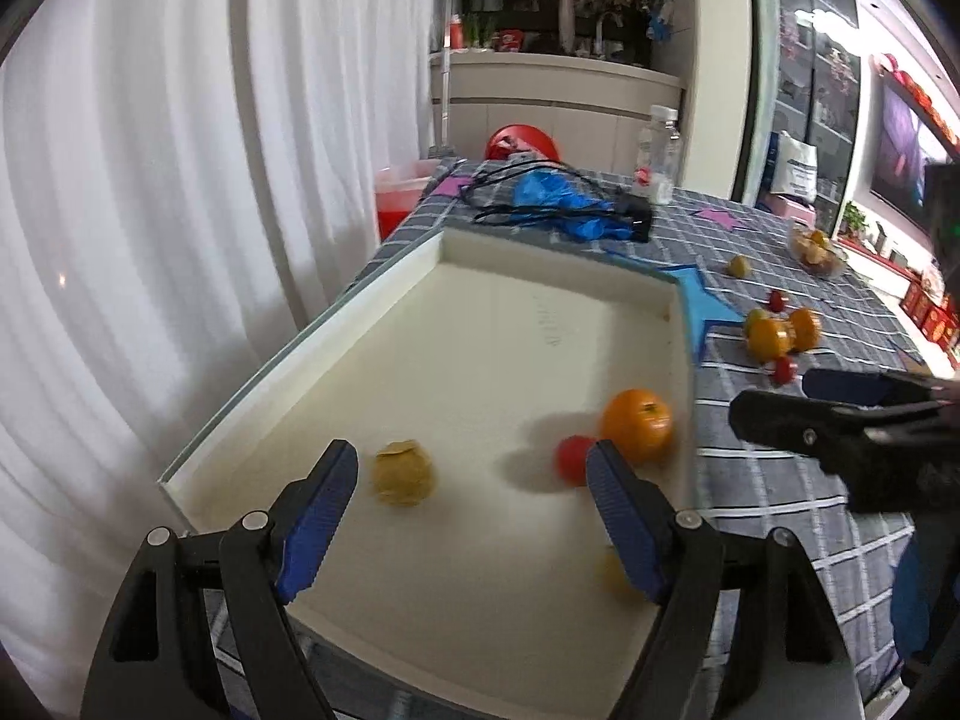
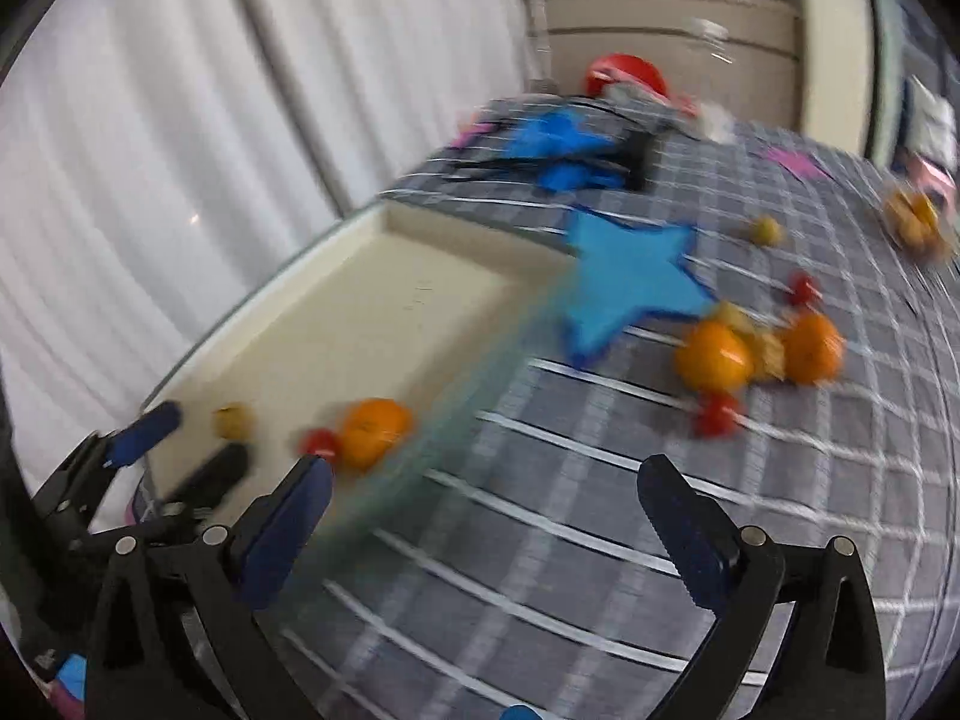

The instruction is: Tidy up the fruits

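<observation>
Left hand-held gripper [image 1: 471,477]: I held it spread, empty, over the shallow cream tray [image 1: 258,396].
Right hand-held gripper [image 2: 483,489]: spread above my grey checked bench [image 2: 600,510].
Tray: a round orange tangerine [image 1: 637,425].

The far half of the cream tray [image 1: 540,312] lies bare, while an orange [image 1: 637,425], a red fruit [image 1: 573,459] and a husked fruit [image 1: 403,473] crowd its near end.

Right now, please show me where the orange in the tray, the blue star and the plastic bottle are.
orange in the tray [image 1: 637,425], left wrist view, middle of its skin.
blue star [image 2: 630,282], right wrist view, centre of the star.
plastic bottle [image 1: 659,150], left wrist view, clear body.
</observation>
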`<state>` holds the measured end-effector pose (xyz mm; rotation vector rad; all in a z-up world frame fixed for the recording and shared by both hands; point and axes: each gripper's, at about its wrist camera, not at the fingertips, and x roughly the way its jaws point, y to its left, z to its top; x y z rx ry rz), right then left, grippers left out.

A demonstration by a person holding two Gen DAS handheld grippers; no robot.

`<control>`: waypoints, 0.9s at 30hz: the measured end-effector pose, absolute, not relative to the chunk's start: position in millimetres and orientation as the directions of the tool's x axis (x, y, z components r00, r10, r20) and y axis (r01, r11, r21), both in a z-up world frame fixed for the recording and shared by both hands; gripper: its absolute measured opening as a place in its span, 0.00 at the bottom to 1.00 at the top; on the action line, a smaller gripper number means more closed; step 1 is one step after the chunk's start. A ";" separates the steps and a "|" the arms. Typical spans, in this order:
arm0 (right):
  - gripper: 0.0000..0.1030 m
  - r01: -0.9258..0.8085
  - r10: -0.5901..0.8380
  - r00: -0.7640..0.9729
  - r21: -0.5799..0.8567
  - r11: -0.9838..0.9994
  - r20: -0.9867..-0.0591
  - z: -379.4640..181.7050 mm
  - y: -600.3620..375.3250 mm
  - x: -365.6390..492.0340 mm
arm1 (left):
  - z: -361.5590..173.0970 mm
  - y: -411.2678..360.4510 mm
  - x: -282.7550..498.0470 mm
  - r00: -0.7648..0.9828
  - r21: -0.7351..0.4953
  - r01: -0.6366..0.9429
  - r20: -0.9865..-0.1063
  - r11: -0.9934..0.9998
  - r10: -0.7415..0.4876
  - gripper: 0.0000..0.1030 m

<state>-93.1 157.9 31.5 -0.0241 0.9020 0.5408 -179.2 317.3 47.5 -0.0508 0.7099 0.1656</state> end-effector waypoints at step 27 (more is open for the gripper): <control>1.00 0.046 -0.041 0.598 -0.017 0.999 -0.800 0.6 -71.2 -77.3 | 47.2 151.0 -101.6 0.641 0.034 0.116 -0.766 0.993 -0.049 0.82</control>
